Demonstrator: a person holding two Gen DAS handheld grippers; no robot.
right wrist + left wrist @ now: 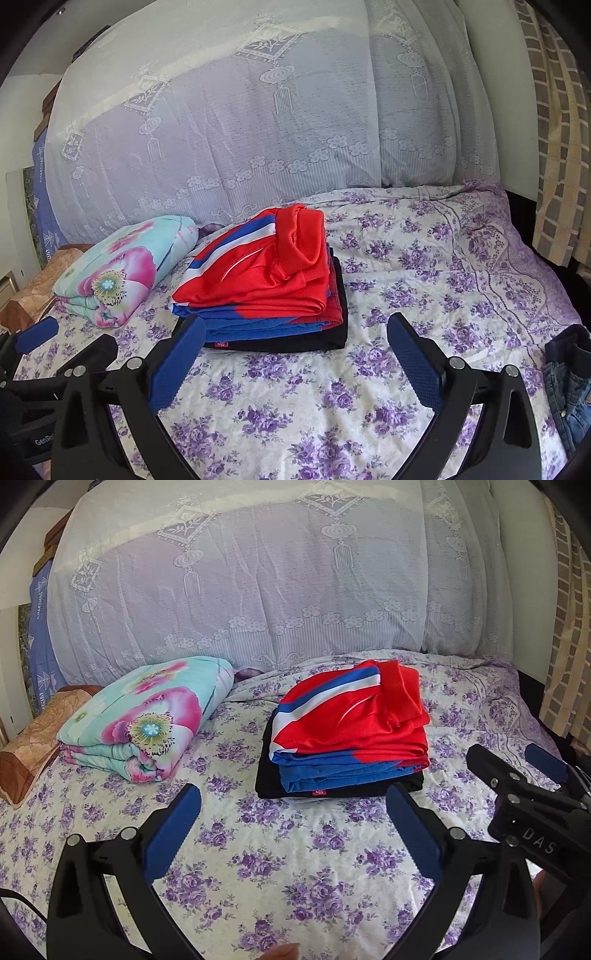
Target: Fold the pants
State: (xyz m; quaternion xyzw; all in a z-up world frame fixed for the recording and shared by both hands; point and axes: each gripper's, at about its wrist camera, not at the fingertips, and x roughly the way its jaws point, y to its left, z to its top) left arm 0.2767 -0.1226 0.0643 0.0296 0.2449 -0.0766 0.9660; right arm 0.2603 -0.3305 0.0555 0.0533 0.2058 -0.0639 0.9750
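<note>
Denim jeans (pixel 569 387) are lying crumpled at the bed's (pixel 424 258) right edge, nearest the right hand-held gripper (pixel 295 362); both hand-held grippers are gaping wide, left (pixel 295 834) included.

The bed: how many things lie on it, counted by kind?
Folded clothes stack: 1 stack, red piece on top, blue beneath, black at the bottom.
Folded floral quilt: 1
Brown pillow: 1
Unfolded jeans: 1, at the right edge of the bed.
Total: 4
Both claws, left and right, are open and empty.
</note>
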